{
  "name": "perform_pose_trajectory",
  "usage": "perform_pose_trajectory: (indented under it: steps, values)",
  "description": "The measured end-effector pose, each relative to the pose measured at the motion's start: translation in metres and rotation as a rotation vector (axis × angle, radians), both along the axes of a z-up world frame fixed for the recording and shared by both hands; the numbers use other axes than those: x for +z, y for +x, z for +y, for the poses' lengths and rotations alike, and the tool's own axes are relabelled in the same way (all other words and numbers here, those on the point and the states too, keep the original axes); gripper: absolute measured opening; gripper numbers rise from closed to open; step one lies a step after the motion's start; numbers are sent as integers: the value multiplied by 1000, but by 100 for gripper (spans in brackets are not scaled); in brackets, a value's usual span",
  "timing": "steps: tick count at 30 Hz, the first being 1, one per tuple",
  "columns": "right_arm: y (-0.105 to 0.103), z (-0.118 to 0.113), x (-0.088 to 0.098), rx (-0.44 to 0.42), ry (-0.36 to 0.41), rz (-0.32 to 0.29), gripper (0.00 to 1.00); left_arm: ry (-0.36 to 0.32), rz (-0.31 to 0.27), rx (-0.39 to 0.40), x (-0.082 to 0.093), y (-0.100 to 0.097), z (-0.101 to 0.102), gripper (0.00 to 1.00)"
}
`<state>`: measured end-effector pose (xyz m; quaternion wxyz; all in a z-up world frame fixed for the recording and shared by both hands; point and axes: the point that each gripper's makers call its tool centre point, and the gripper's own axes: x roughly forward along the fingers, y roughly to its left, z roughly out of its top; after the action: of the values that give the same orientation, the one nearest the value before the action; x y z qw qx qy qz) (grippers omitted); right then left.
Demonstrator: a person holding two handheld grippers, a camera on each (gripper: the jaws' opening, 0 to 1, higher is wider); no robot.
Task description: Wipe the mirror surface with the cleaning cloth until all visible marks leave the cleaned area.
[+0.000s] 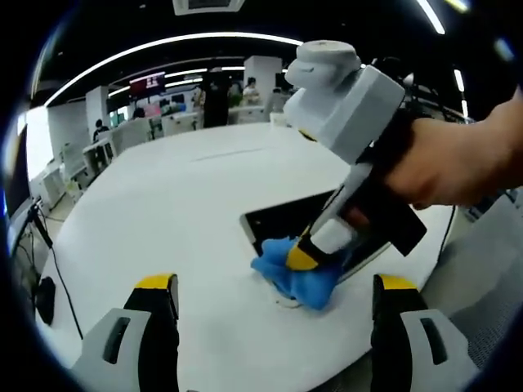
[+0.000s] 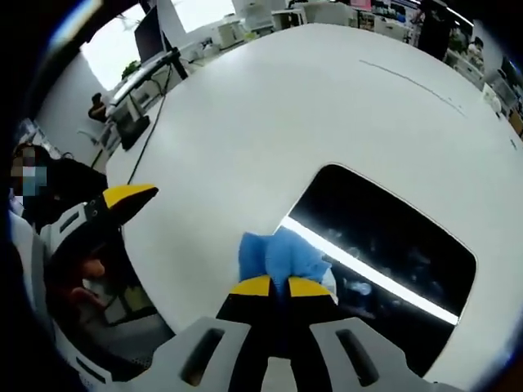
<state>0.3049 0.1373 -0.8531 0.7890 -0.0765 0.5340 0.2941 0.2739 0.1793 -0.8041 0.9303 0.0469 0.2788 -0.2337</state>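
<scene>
Blue cleaning cloth (image 2: 278, 255) is pinched tight in the right gripper (image 2: 278, 286), pressed on the near corner of the dark rectangular mirror (image 2: 392, 245) lying flat on the round white table (image 2: 245, 122). Left gripper (image 1: 274, 286) hovers beside, jaws spread, empty. Wiping's barely begun, I'd say; next, sweep the cloth across the glass.
</scene>
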Motion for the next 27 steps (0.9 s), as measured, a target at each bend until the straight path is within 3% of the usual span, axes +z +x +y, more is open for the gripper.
perform_pose_trajectory:
  steps: [4, 11, 21, 27]
  values:
    - [0, 3, -1, 45, -34, -39, 0, 7, 1, -21, 0, -1, -4, 99]
    - [4, 2, 0, 23, -21, -17, 0, 8, 13, -30, -2, -2, -6, 99]
    - [35, 1, -7, -19, -9, 5, 0, 2, 26, -28, -4, -3, -6, 99]
    - [42, -1, -1, -22, -5, 10, 0, 3, 34, -32, -6, -4, -7, 99]
